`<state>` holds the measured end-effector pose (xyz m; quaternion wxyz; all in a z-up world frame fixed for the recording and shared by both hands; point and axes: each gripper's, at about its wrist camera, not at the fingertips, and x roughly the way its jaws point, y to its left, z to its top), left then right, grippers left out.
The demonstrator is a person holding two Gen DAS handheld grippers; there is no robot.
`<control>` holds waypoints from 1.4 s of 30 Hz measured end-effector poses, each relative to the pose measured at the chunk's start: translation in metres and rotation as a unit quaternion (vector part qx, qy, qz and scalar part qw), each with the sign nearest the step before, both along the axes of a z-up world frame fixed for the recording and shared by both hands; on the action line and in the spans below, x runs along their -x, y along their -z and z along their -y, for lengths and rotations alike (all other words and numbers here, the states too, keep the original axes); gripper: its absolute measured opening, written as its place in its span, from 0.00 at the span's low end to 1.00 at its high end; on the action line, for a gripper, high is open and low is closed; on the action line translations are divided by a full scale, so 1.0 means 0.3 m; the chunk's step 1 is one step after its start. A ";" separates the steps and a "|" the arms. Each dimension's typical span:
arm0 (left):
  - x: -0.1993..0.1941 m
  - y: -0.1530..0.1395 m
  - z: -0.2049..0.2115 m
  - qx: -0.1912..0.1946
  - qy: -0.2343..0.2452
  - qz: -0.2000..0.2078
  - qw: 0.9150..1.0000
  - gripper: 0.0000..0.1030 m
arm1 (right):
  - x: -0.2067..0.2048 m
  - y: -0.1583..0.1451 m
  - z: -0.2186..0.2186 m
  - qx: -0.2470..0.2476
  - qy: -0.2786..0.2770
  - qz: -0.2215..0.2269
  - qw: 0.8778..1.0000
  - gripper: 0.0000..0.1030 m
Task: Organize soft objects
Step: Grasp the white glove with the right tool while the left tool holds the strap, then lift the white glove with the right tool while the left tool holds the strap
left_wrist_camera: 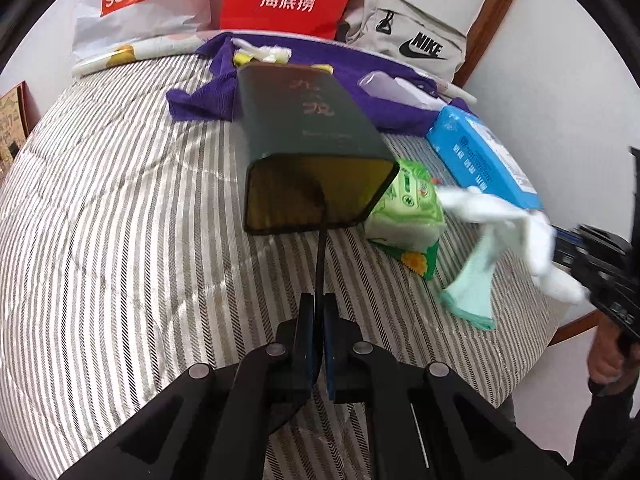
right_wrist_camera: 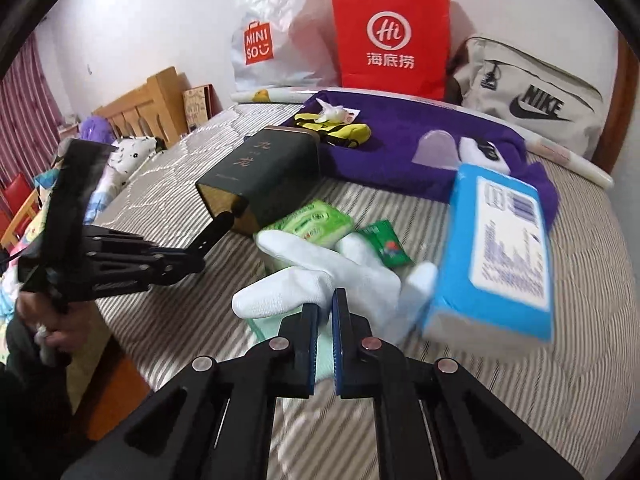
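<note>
Left gripper (left_wrist_camera: 319, 312) pinches the lip of the dark box (left_wrist_camera: 312, 148), mouth facing near. Right gripper (right_wrist_camera: 325, 304) grips a white glove (right_wrist_camera: 320, 268), just right of the mouth; box's long axis runs near-far.

On the striped bed (right_wrist_camera: 520, 380) a dark green rectangular tin box (right_wrist_camera: 264, 172) lies on its side at frame centre. A green tissue pack (right_wrist_camera: 316, 220) touches its right side; a blue tissue pack (right_wrist_camera: 496, 248) sits further right. Behind them spreads a purple towel (right_wrist_camera: 392, 148), with a red paper bag (right_wrist_camera: 390, 36), white plastic bag (right_wrist_camera: 280, 36) and grey Nike bag (right_wrist_camera: 532, 92) along the upper edge.
</note>
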<state>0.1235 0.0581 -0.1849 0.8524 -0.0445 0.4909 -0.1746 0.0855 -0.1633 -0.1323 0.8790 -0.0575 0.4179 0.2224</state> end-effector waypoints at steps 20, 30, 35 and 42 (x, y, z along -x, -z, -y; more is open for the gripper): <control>0.030 -0.002 0.055 -0.056 -0.023 0.014 0.998 0.06 | 0.128 0.069 0.329 0.001 0.105 -0.023 0.994 0.10; 0.028 -0.001 0.053 -0.053 -0.022 0.010 0.998 0.06 | 0.082 0.142 0.265 -0.059 0.074 -0.054 0.994 0.63; 0.030 -0.001 0.053 -0.050 -0.019 0.011 0.998 0.06 | 0.039 0.149 0.219 -0.048 0.073 -0.035 0.996 0.65; 0.038 0.000 0.051 -0.047 -0.018 0.018 0.999 0.06 | 0.021 0.166 0.210 -0.045 0.070 -0.032 0.996 0.16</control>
